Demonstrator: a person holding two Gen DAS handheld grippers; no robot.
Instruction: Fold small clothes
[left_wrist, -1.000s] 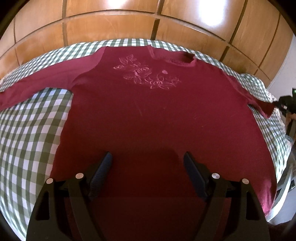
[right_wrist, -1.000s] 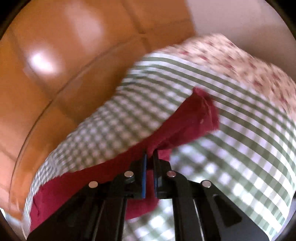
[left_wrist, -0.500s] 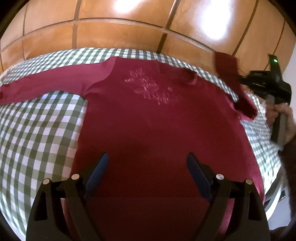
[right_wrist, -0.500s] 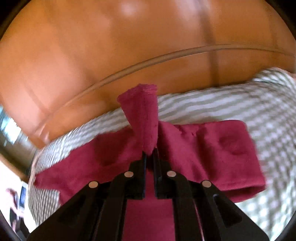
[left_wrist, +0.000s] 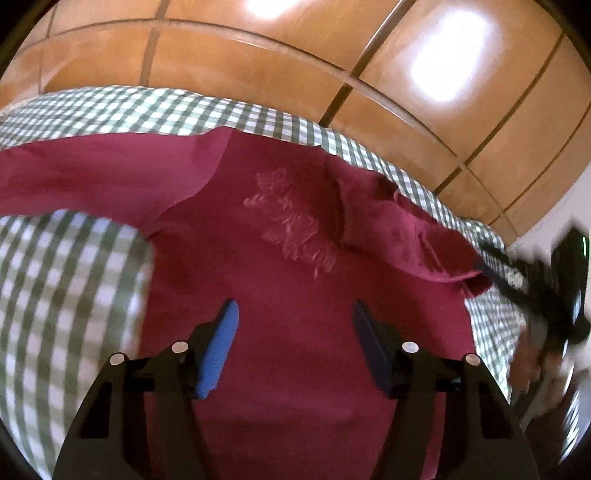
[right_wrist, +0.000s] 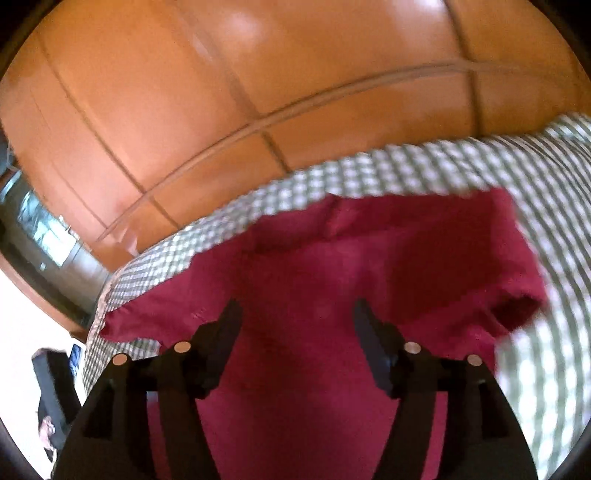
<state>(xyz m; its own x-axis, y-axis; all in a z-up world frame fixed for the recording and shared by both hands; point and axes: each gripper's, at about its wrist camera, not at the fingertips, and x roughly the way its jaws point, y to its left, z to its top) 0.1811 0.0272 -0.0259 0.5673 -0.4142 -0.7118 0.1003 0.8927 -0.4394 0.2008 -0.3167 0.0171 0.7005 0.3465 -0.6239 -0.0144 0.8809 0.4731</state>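
A dark red long-sleeved top (left_wrist: 295, 288) with pale flower embroidery (left_wrist: 295, 229) lies flat on the green-and-white checked cloth (left_wrist: 55, 295). Its right sleeve (left_wrist: 417, 240) is folded in over the chest; the left sleeve (left_wrist: 92, 173) stretches out to the left. My left gripper (left_wrist: 293, 325) is open and empty above the lower body of the top. My right gripper (right_wrist: 297, 325) is open and empty above the folded sleeve (right_wrist: 424, 258); it shows blurred at the right edge of the left wrist view (left_wrist: 491, 273).
A wooden panelled wall (left_wrist: 295, 55) stands right behind the bed. The checked cloth (right_wrist: 535, 350) extends to the right of the top. A window and a dark object (right_wrist: 55, 387) are at the far left of the right wrist view.
My right gripper carried the right sleeve in over the chest, then opened and let it go. My left gripper stayed open and drifted a little over the top.
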